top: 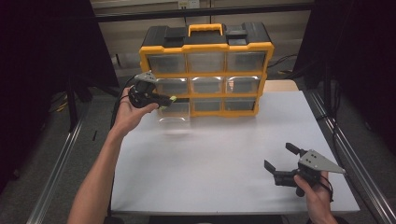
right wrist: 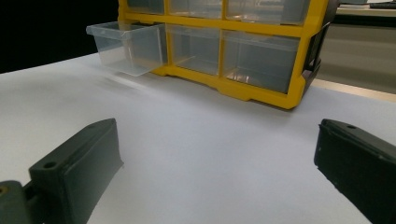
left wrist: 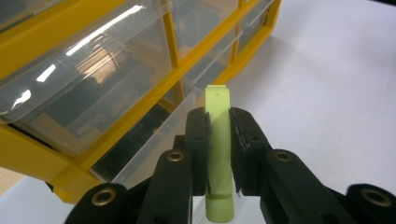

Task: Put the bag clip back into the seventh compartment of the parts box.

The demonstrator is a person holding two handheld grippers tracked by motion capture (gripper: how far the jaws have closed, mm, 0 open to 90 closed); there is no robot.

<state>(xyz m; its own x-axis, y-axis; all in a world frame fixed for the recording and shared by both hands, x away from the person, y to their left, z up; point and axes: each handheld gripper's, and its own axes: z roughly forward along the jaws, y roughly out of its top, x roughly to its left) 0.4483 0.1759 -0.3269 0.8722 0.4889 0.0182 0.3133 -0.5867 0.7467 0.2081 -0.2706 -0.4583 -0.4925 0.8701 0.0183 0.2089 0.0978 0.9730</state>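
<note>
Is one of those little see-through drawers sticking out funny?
Yes: the bottom-left drawer of the yellow organizer is pulled out over the table, while the others sit flush. The left gripper, clamped on a pale green piece, is beside it.

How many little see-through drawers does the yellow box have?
9, in three rows of three in the box. Eight are shut; the bottom-left drawer is pulled out, by the left claw.

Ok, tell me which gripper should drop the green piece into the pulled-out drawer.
Left. The left gripper is already shut on the green piece and sits right beside the pulled-out drawer of the yellow organizer. The right gripper rests open and empty near the table's front edge.
</note>
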